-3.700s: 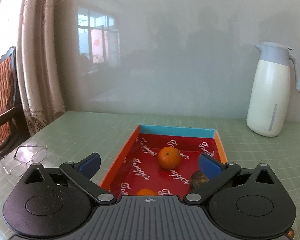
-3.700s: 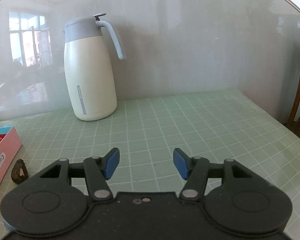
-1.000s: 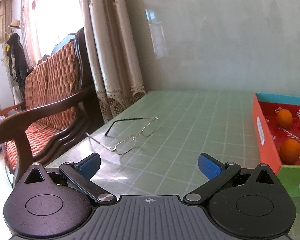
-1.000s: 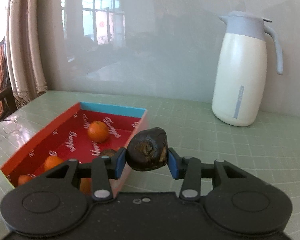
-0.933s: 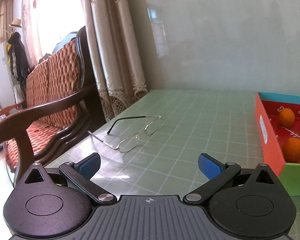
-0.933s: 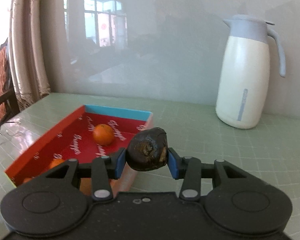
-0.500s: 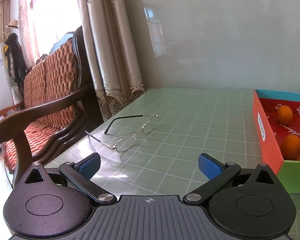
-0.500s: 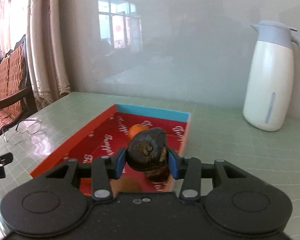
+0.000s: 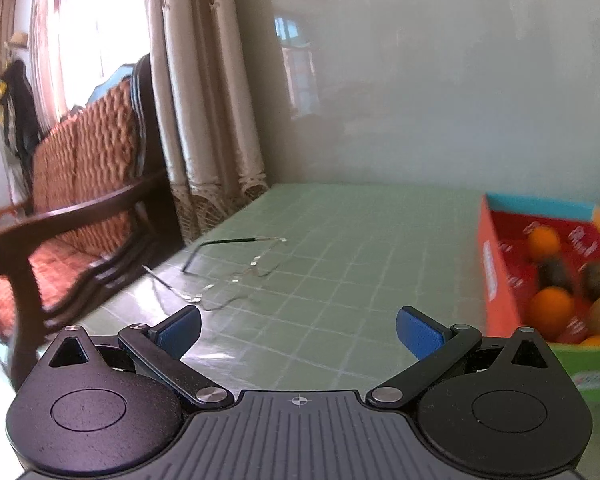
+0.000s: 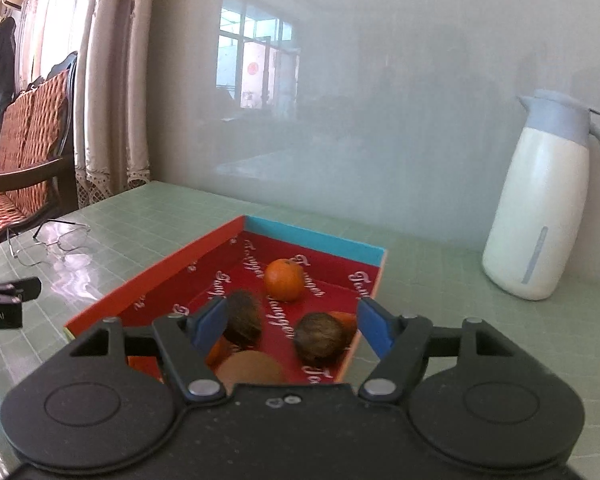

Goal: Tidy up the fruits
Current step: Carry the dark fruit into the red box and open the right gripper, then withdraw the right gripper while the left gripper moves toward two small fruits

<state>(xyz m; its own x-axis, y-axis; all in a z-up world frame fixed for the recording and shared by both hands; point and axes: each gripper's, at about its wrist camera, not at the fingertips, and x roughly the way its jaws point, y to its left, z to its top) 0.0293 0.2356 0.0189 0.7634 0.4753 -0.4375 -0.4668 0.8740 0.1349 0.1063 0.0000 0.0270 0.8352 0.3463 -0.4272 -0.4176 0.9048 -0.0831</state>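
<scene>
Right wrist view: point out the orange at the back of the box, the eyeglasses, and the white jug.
orange point(image 10: 284, 280), right wrist view, middle of its skin
eyeglasses point(image 10: 70, 238), right wrist view, right lens
white jug point(image 10: 540, 216), right wrist view, middle of its body

- A white jug point(image 10: 540, 208) with a pale blue lid and handle stands upright on the green gridded desk point(image 10: 440, 264), close to the wall.
- Wire-framed glasses point(image 9: 236, 276) lie near the desk's edge.
- Beige curtains point(image 9: 204, 92) hang beside a wooden chair point(image 9: 76, 184) with orange woven cushions.
</scene>
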